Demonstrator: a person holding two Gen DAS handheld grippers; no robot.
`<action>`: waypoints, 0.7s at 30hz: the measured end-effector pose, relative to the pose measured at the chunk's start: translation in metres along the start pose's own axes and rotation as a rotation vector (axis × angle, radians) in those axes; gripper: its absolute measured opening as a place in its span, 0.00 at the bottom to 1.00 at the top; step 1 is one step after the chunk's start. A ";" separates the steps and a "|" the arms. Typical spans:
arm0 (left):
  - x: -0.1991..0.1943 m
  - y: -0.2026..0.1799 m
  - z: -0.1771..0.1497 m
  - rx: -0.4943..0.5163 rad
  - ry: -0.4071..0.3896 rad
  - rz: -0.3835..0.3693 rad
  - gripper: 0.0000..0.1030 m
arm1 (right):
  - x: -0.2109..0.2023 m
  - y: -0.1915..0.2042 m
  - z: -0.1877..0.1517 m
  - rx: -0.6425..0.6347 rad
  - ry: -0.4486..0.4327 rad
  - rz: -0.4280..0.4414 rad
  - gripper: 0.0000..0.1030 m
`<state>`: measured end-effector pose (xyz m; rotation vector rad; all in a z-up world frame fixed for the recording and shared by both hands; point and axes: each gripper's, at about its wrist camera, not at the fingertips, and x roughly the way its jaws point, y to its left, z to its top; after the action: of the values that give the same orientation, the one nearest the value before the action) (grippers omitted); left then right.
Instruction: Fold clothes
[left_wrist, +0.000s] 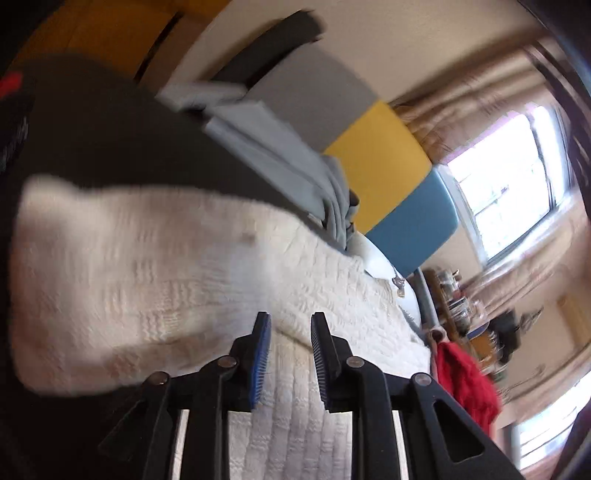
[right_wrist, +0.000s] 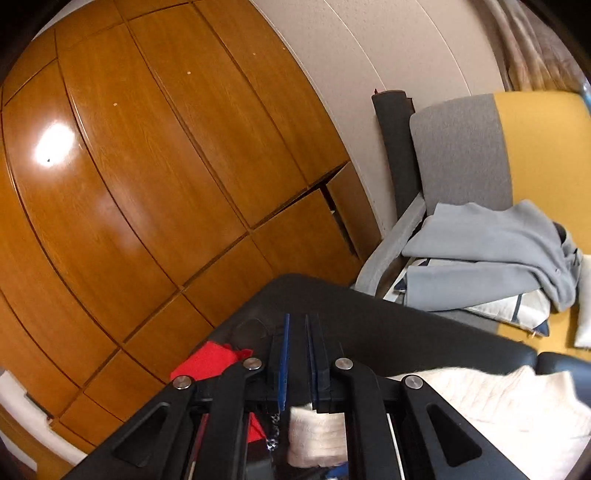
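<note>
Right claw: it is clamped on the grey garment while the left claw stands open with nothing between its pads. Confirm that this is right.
Not quite. In the right wrist view the right claw is shut on the white knitted cloth, not on the grey garment, which lies apart on the chair. The rest holds: the left wrist view shows the left claw open, nothing between its pads.

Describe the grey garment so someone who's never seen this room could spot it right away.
Find the headboard with grey, yellow and blue panels. At its foot, on a pile of pillows, lies the grey garment, loosely crumpled. It is plain pale grey and smooth, unlike the knitted cream sweater nearer the camera and the red cloth.
</note>
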<state>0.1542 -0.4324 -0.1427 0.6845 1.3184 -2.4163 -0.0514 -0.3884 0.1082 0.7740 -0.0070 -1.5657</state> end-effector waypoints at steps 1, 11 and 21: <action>-0.002 0.003 -0.003 -0.001 0.007 0.010 0.21 | 0.001 -0.007 -0.007 0.007 0.026 0.007 0.10; -0.047 0.034 -0.044 0.103 0.073 0.124 0.22 | 0.073 -0.139 -0.190 0.634 0.267 0.211 0.40; -0.047 0.037 -0.068 0.143 0.100 0.072 0.23 | 0.123 -0.152 -0.239 0.876 0.085 0.124 0.40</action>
<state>0.2286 -0.3930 -0.1744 0.8862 1.1435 -2.4641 -0.0662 -0.3676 -0.1994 1.4829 -0.7030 -1.3841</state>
